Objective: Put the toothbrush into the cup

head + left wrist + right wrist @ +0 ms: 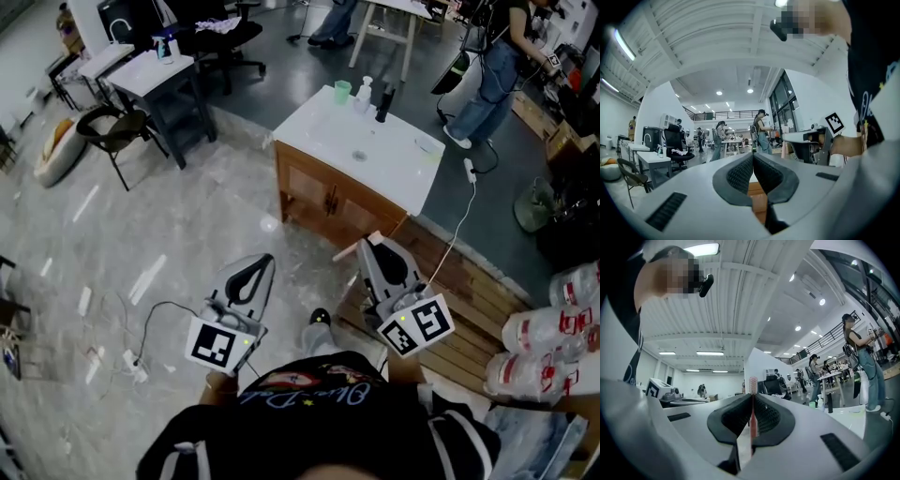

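My right gripper is held close to my body and is shut on a toothbrush, which sticks out sideways past the jaws. In the right gripper view the red handle runs up between the pads, with the bristle head above the tips. A green cup stands at the far edge of the white vanity top, well ahead of both grippers. My left gripper hangs level with the right one, shut, with nothing between its pads.
Beside the cup stand a pale bottle and a dark bottle. The wooden cabinet carries the top. A wooden pallet and bagged plastic bottles lie right. A cable trails on the floor left. People work behind.
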A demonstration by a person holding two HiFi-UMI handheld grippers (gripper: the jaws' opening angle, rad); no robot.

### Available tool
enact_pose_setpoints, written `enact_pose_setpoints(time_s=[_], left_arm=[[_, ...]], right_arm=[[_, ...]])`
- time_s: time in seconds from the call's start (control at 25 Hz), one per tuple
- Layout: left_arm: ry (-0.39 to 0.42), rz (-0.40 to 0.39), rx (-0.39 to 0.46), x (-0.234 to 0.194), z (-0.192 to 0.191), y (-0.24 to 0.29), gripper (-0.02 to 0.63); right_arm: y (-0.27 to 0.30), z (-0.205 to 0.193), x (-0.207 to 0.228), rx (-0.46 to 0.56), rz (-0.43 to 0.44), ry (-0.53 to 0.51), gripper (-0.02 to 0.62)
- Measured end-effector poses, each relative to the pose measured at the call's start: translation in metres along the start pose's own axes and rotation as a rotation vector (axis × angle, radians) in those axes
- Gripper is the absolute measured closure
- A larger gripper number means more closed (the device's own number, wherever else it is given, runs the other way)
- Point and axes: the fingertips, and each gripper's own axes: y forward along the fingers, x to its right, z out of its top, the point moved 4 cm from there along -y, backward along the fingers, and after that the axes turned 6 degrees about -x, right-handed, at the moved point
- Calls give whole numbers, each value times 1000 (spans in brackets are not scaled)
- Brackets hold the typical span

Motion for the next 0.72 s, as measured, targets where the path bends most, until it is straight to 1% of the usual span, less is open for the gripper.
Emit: enact_pose_setpoints(time_s=[0.24,0.48,0.72], left_arm=[[7,9,7,-19,11,52,606],[13,-15,9,-29,17,113,606],[23,-36,12,-29,24,168,606]], right_arm=[[30,11,48,16,-5,-16,584],[53,18,102,28,-29,-26,584],[65,25,151,42,-46,-40,584]])
